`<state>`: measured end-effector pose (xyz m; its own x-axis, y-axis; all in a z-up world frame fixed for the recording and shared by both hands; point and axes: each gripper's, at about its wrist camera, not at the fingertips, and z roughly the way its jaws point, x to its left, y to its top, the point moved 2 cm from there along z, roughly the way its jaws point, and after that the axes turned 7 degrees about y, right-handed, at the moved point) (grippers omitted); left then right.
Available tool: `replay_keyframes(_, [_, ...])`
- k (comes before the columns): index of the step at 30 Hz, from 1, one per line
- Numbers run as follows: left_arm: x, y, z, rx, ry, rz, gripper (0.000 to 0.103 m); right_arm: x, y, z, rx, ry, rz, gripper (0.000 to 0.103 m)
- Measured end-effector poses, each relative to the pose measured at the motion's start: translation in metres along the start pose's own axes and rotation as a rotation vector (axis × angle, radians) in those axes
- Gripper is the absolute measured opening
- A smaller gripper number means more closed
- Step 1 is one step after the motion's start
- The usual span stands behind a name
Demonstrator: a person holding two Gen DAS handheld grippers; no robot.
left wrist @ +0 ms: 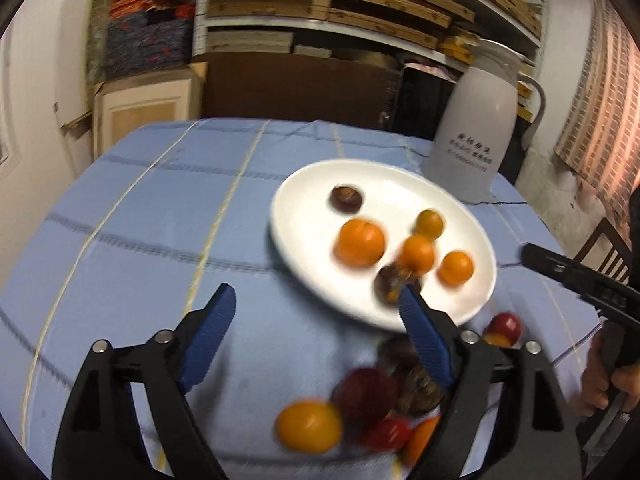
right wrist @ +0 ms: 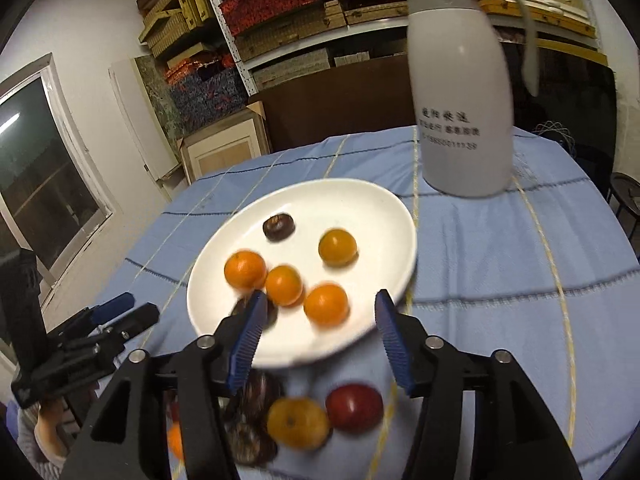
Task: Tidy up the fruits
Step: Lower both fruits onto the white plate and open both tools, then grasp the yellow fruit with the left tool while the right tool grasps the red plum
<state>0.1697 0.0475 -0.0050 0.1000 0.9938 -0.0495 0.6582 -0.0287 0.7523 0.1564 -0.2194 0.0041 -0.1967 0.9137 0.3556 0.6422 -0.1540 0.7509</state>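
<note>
A white plate [left wrist: 320,188] [right wrist: 360,208] on the blue tablecloth holds several oranges [left wrist: 360,242] [right wrist: 326,304] and two dark brown fruits [left wrist: 346,199] [right wrist: 279,227]. A loose pile lies on the cloth in front of it: an orange [left wrist: 308,426] [right wrist: 298,422], red fruits [left wrist: 370,392] [right wrist: 354,406] and dark ones [left wrist: 418,388] [right wrist: 252,420]. My left gripper [left wrist: 316,294] [right wrist: 136,308] stands open left of the plate's near rim, its right fingertip over a dark fruit there. My right gripper [right wrist: 320,300] [left wrist: 536,258] is open above the plate's near edge. Nothing sits between either pair of pads.
A tall white jug [left wrist: 476,120] [right wrist: 460,100] with a handle stands on the table behind the plate, to the right. Shelves of stacked boxes [left wrist: 320,4] fill the back wall. A hand [left wrist: 608,384] holds the right gripper's handle. The table edge curves away on the left.
</note>
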Motion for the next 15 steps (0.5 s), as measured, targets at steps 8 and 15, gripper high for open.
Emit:
replay_keyframes(8, [0.021, -0.054, -0.022, 0.037, 0.083, 0.019, 0.087, -0.025, -0.046, -0.033, -0.015, -0.042, 0.060, 0.065])
replay_keyframes(15, [0.015, -0.065, -0.020, 0.056, 0.103, 0.078, 0.087, -0.029, -0.051, -0.040, -0.024, -0.042, 0.072, 0.068])
